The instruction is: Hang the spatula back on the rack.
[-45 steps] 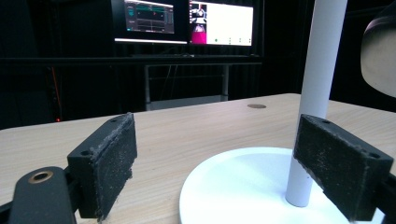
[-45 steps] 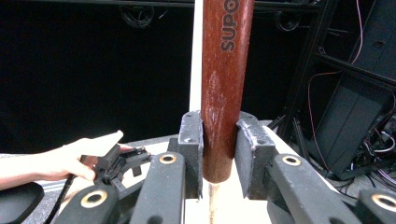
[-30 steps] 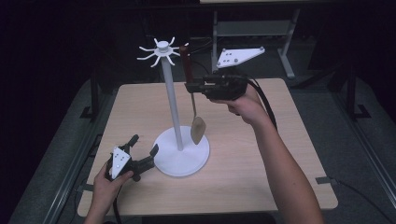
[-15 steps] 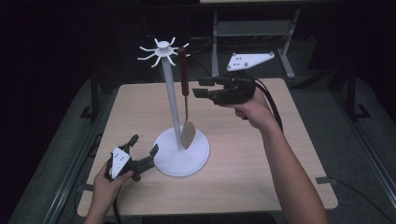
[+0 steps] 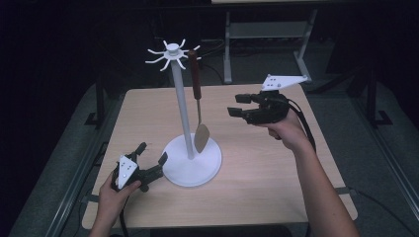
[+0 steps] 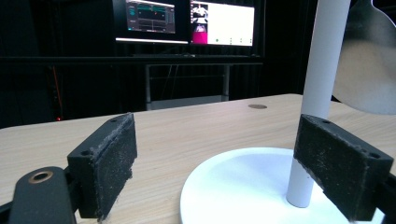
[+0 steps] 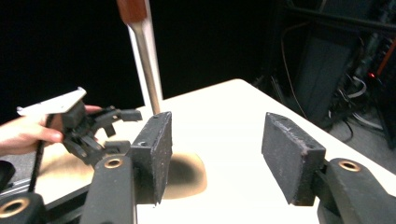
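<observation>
While a spatula hangs by its dark wooden handle from one of the hooks at the top of a white stand, the right gripper floats in the air to the right of it, apart from it and holding nothing. Its jaws have just been opening and now stand wide, with only empty space between them. In the right gripper view the spatula hangs just beyond the tip of one black pad, its metal shaft running down to a flat blade that sits low over the stand's white round base.

The stand rises from the middle of a pale wooden table. Its thin white post carries a ring of short curved hooks at the top. The spatula's blade hangs close beside the post, just above the base; the high view does not make clear whether it touches it.

The left gripper rests low at the near left of the table, held in the person's left hand. Its jaws are spread wide on either side of the base's edge. In the left gripper view the two pads stand well apart, with the rim of the base and the foot of the post between them and nothing pressed by either pad. The spatula's blade shows beside the post.
</observation>
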Tool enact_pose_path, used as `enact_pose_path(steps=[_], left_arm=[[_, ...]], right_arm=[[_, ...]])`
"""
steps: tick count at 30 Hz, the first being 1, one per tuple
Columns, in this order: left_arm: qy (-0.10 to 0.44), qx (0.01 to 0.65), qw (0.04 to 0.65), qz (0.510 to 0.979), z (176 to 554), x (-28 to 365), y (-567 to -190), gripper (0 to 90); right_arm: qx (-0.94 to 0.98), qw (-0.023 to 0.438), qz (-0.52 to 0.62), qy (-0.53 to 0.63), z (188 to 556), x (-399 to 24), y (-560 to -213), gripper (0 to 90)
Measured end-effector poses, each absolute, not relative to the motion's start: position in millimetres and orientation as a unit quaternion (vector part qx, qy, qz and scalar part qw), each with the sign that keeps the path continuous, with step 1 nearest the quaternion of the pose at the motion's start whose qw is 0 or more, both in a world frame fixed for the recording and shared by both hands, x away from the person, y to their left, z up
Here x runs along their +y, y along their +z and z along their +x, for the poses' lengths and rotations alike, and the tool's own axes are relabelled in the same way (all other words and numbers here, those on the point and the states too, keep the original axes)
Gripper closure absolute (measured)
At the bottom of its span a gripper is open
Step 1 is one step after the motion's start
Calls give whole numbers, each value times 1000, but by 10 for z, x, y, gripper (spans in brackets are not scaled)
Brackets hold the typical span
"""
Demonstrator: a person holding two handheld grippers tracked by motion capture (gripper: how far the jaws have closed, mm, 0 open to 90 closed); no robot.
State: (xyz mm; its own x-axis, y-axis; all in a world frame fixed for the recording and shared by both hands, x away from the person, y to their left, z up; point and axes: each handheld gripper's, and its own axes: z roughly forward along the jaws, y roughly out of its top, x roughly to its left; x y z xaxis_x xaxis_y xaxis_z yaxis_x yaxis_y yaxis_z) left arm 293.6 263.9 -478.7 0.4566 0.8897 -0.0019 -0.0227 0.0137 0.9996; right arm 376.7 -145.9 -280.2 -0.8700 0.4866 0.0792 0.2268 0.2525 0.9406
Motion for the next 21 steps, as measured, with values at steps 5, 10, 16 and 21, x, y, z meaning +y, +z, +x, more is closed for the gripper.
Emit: enact_pose_path(steps=[5,10,16,21], left_arm=[[373,364,612,595,2937,2640,-4788,126],[372,366,612,594,2934,2637,-4789,126],[372,363,612,596,2937,2644,-4787,126],[371,364,611,596,2933,2644,-4788,126]], right_arm=[[784,125,248,555,3752,-1603,-2948,387],[784,132,265,546,3722,-1732,-3077,361],[782,140,288,535,3654,-1882,-3259,322],[785,145,301,521,3590,-1984,-3390,309]])
